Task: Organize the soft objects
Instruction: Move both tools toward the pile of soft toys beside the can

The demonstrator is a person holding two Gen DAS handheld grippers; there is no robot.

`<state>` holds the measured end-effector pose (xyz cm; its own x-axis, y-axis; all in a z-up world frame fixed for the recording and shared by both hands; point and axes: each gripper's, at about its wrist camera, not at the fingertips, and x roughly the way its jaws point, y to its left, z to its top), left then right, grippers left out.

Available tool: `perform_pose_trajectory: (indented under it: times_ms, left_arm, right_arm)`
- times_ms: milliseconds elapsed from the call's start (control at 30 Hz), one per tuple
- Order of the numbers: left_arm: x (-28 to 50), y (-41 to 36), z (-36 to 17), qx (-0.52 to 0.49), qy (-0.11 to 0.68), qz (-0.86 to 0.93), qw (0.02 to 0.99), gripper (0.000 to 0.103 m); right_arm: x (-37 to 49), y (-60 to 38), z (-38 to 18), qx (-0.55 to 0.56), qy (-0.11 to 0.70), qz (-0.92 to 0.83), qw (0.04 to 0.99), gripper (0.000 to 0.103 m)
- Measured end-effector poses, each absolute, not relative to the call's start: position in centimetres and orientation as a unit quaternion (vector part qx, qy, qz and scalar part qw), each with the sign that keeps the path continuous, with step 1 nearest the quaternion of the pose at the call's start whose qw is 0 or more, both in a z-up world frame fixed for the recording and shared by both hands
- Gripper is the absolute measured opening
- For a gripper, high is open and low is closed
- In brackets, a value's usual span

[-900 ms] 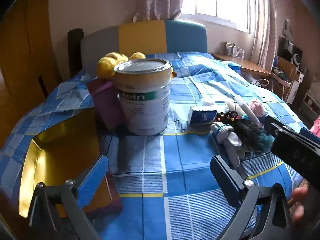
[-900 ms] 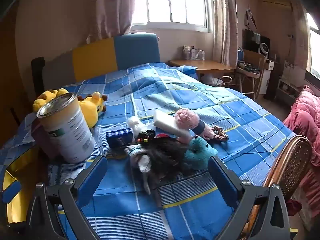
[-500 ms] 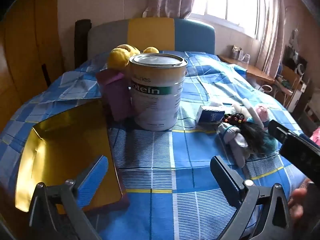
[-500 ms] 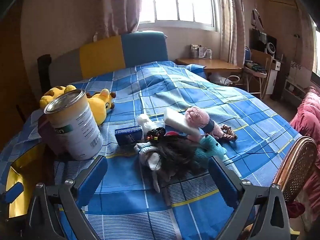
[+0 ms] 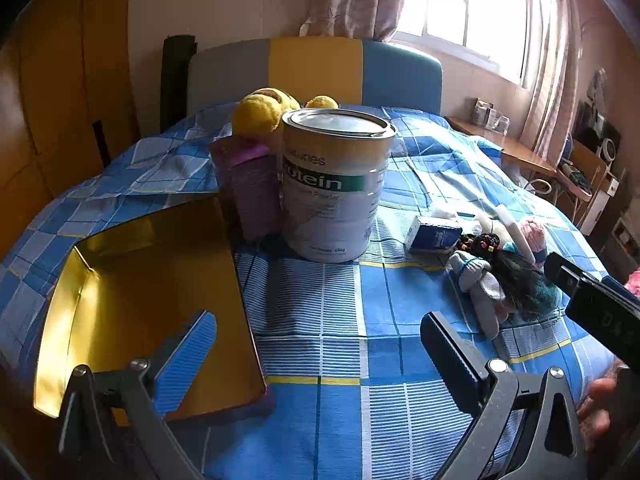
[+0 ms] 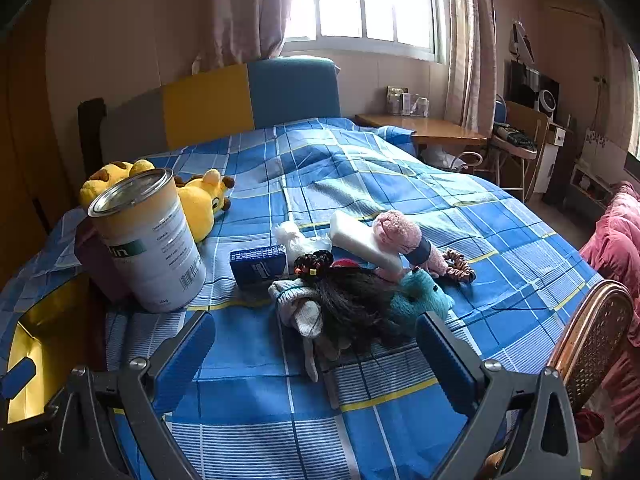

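Both tongs are gaping wide, gripping nothing: the left tongs (image 5: 320,356) are hanging over the gold tray (image 5: 132,292), the right tongs (image 6: 316,356) just short of the soft toys (image 6: 360,292) lying heaped on the bed (image 6: 360,168) beside the tin (image 6: 148,240).

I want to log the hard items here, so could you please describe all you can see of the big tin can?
The tin can is a tall metal cylinder with a silvery sealed top, cream upper band, white body and a green label stripe. It stands upright on the bedspread, beside a purple box and in front of a yellow plush toy.
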<state>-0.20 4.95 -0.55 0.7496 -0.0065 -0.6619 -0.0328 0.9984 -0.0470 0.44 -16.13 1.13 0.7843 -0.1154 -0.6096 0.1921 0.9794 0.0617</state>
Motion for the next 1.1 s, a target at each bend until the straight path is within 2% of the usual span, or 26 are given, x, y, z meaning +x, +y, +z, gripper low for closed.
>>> perform_pose_trajectory:
  times_ms: [900, 1100]
  left_arm:
    - [-0.2, 4.3, -0.6, -0.029, 0.350, -0.035, 0.936, 0.103]
    - [-0.4, 3.1, -0.5, 0.010, 0.348, -0.035, 0.937, 0.103]
  right_arm:
    - [1.4, -19.4, 1.3, 0.084, 0.331, -0.073, 0.937, 0.102]
    - [1.6, -21.6, 1.7, 0.091, 0.335, -0.093, 0.933, 0.102]
